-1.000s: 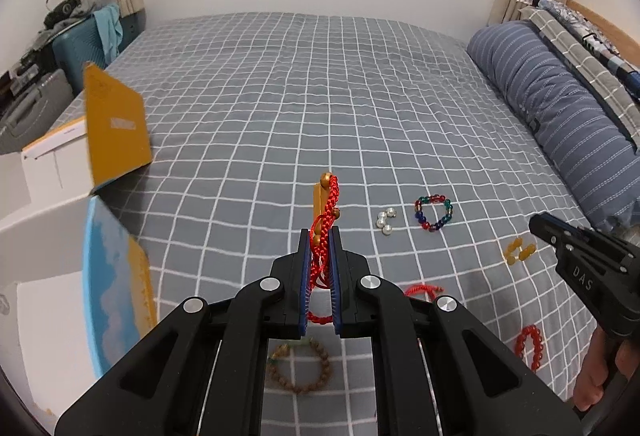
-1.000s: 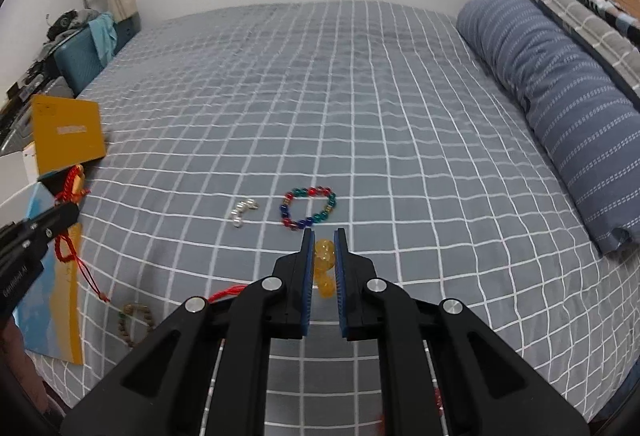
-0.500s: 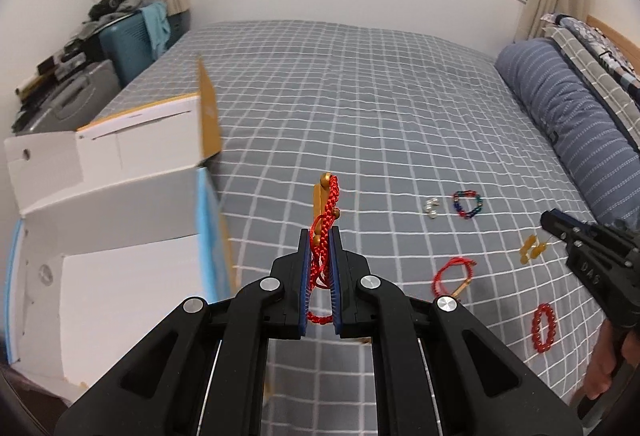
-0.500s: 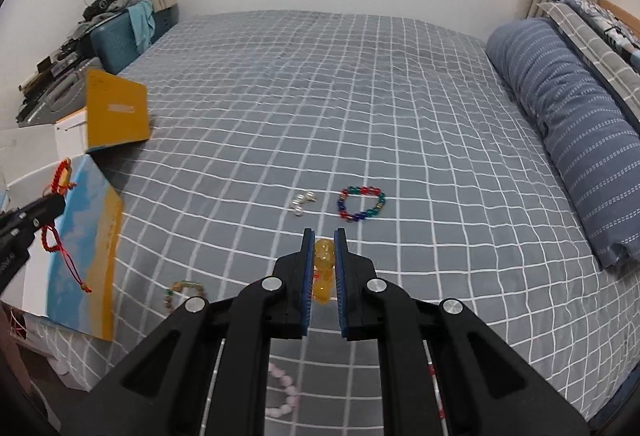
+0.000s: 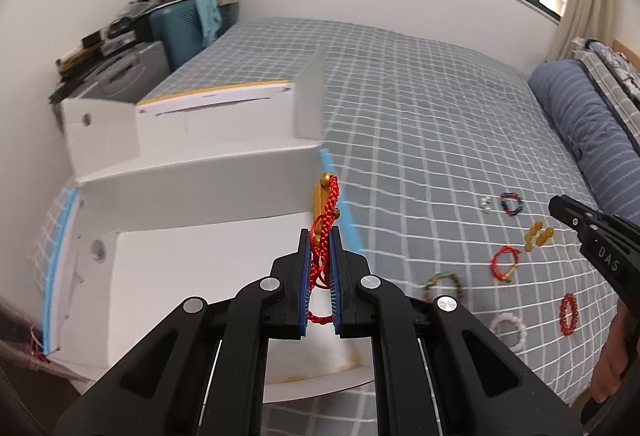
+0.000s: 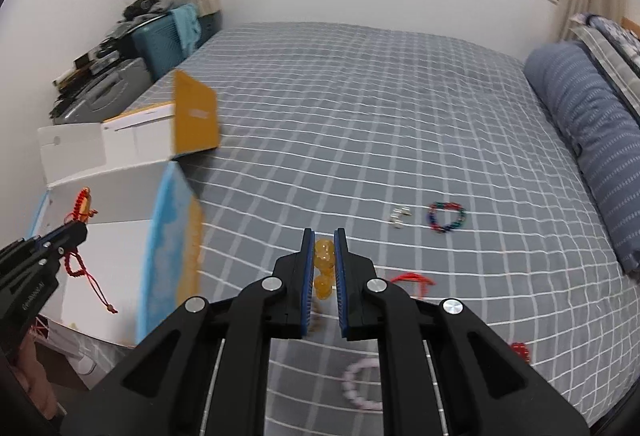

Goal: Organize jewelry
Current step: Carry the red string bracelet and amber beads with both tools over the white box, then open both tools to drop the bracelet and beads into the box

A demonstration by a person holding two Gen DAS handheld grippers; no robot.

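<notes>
- Shifted since a second ago: left gripper [image 5: 320, 256] carried from over the open bedspread [image 5: 420, 123] to above the white box [image 5: 192, 260], box now filling the left half of the left wrist view; right gripper [image 6: 324, 256] raised, with its load, off the bedspread.
- Left gripper: jaws nearly closed, clamped on red braided bracelet [image 5: 326, 224] with gold beads; upper loop standing above the fingertips, lower loop hanging between the pads, tail cord dangling below in the right wrist view.
- Red braided bracelet: over the box interior, just inside the box's near right wall.
- White box: open-topped, blue-printed outer side facing the bedspread, orange flap [image 6: 196, 115] upright at the far corner; box sitting at the bed's left edge, floor showing beyond its near left corner.
- Right gripper: jaws narrowly apart, pinching amber bead strand [image 6: 323, 268]; held right of the box, above the bedspread.
- Loose items right of the box, all on the bedspread: silver pieces [image 6: 399, 215] and multicolour bead bracelet [image 6: 446, 216] farthest out, side by side; red cord bracelet [image 5: 505, 263] nearer; brown-and-green bead bracelet [image 5: 444, 286] closest to the box; pink bead bracelet [image 5: 509, 332] and red bead bracelet [image 5: 569, 314] near the bed's front edge.
- Open room: wide bare stretch of bedspread beyond the box, running to the far wall.
- Striped pillow [image 6: 592, 139]: along the bed's right edge, well apart from the box.
- Suitcases and clutter [image 5: 132, 47]: beside the bed, behind the box.
</notes>
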